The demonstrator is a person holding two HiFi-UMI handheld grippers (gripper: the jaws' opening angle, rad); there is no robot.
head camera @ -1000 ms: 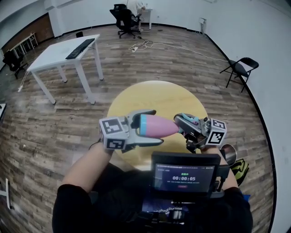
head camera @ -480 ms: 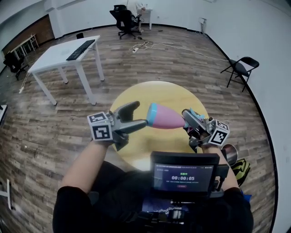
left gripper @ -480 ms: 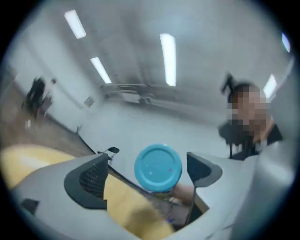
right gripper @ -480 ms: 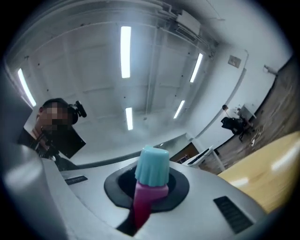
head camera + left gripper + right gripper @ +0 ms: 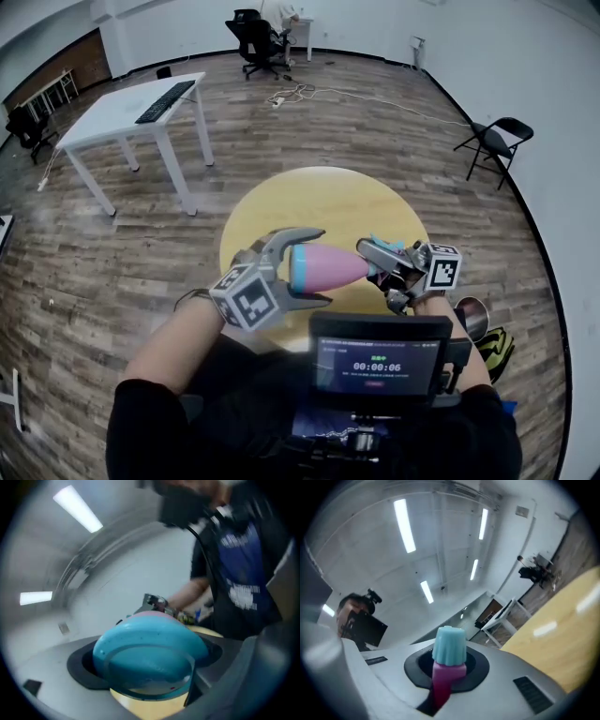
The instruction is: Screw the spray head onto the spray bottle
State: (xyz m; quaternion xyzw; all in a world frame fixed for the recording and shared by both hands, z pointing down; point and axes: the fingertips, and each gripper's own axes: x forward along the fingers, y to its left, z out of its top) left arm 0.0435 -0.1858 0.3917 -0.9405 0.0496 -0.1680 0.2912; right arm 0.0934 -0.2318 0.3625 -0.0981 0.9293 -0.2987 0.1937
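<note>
A pink spray bottle (image 5: 330, 267) with a light-blue base lies sideways in the air above the round yellow table (image 5: 328, 199). My left gripper (image 5: 298, 266) is shut round the bottle's base end; in the left gripper view the blue base (image 5: 150, 656) fills the space between the jaws. My right gripper (image 5: 377, 259) meets the bottle's neck from the right and is shut on the spray head (image 5: 386, 251). In the right gripper view the spray head (image 5: 449, 660) shows as a ribbed blue collar over a pink part. The joint between neck and head is hidden.
A device with a timer screen (image 5: 380, 361) sits at the person's chest, just below the grippers. Farther off stand a white desk (image 5: 131, 108) with a keyboard, a folding chair (image 5: 495, 141) at the right wall and an office chair (image 5: 258, 42) at the back.
Half a second ago the left gripper was open and off to the left, with the bottle hanging from the right gripper alone. It has come back and shut on the base.
</note>
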